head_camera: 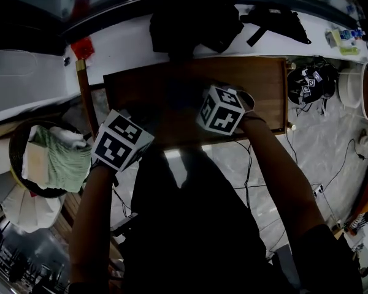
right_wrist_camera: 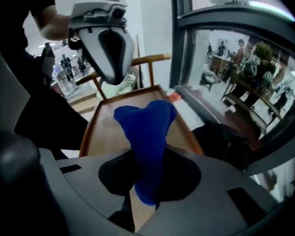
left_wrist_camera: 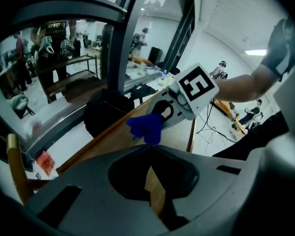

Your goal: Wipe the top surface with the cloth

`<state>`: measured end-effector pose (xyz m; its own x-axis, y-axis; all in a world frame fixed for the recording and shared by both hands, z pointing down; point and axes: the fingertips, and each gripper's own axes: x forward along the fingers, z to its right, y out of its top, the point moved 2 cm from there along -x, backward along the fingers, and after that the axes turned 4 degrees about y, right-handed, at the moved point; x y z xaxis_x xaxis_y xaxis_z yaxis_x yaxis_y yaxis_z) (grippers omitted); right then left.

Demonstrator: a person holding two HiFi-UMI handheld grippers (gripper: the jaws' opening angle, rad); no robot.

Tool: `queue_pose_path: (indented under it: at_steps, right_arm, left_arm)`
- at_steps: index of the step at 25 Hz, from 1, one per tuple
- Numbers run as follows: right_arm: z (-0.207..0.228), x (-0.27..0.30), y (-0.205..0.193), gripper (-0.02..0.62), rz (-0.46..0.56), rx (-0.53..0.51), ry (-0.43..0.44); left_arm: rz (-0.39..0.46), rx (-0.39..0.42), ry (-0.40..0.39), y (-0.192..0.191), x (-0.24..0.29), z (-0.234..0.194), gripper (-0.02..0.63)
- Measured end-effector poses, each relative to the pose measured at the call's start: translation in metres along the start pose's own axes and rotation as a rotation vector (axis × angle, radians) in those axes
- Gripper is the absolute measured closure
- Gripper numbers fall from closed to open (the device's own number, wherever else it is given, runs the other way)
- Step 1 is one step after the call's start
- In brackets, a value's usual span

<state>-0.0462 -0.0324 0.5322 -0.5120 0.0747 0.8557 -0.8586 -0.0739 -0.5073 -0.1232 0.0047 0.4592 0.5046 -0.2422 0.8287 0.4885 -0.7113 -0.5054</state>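
The right hand-held gripper (right_wrist_camera: 148, 156) is clamped on the bunched blue cloth (right_wrist_camera: 146, 124) over the wooden surface (right_wrist_camera: 103, 129), and the left hand-held gripper (left_wrist_camera: 150, 150) is closed on nothing, so the narrow wad may skip patches or slip free under pressure.

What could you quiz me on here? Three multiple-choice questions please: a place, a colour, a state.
1. Where does the black bag lie? A in a basket; B on the white ledge behind the table; C on the floor.
2. What colour is the cloth? A red; B blue; C yellow.
3. The right gripper is: A open, empty; B lying on the table; C shut on the cloth.
Answers: 1 B, it sits beyond the table's far edge; 2 B, plainly blue; 3 C, its jaws clamp the cloth.
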Motion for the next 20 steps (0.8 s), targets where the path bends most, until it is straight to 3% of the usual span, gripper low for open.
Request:
queue_pose_path:
  at_steps: [4,7,12,20]
  right_arm:
    - [0.059,-0.002,0.003,0.506,-0.043,-0.037,-0.056]
    - [0.080,0.012,-0.010,0.506,-0.109,-0.072,-0.089]
    - [0.072,0.025,-0.021,0.506,-0.129,-0.092,-0.077]
    - [0.052,0.027,-0.027,0.506,-0.109,-0.030,-0.054]
  left_arm:
    - [0.002,0.013,0.030,0.032,0.011,-0.007,0.595]
    - [-0.012,0.023,0.031,0.044,0.022,-0.007,0.596]
    - [-0.020,0.025,0.029,0.048,0.031,-0.008,0.595]
    - [-0.033,0.031,-0.015,0.032,0.037,0.011,0.595]
